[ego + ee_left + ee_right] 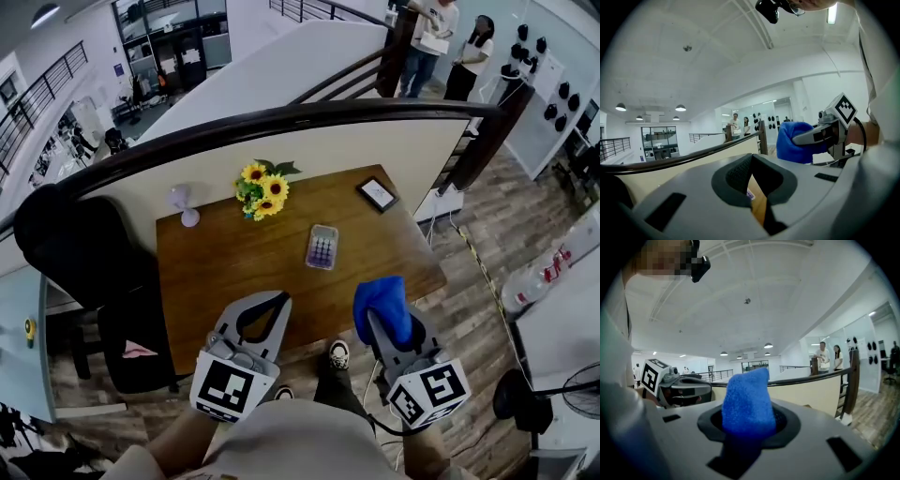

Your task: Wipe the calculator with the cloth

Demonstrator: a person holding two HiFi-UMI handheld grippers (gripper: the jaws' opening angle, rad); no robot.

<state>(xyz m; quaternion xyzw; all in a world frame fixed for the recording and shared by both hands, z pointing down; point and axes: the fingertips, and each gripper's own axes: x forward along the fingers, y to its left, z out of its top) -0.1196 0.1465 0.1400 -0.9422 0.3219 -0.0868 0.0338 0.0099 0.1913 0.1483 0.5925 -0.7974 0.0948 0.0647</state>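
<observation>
Closest to the lens, the two handheld grippers sit side by side in front of the person's chest, both held up off the table. The left gripper (pixel 265 305) has its tips pressed together with nothing in them; its own view shows only a thin wedge of wood behind the pads. The right gripper (pixel 386 319) is clamped on the blue cloth (pixel 382 302), which bunches up out of the jaws like a little peak in the right gripper view (pixel 747 401).

Going by size from there: the dark curved handrail (pixel 281 120) sweeps across the whole head view, with a cream wall panel under it. Below that is the brown wooden table (pixel 234 272), and a black office chair (pixel 84 262) stands at its left side.

On the table, a bunch of sunflowers (pixel 262 190) sits near the far edge. The calculator (pixel 322 247) lies flat around the middle, a bit right of the flowers and well apart from both grippers, cloth not touching it. A small dark-framed thing (pixel 377 194) lies near the far right corner, and a little pale fan-looking gadget (pixel 185 203) stands at the far left.

One shoe (pixel 338 353) pokes out on the floor between the grippers.
</observation>
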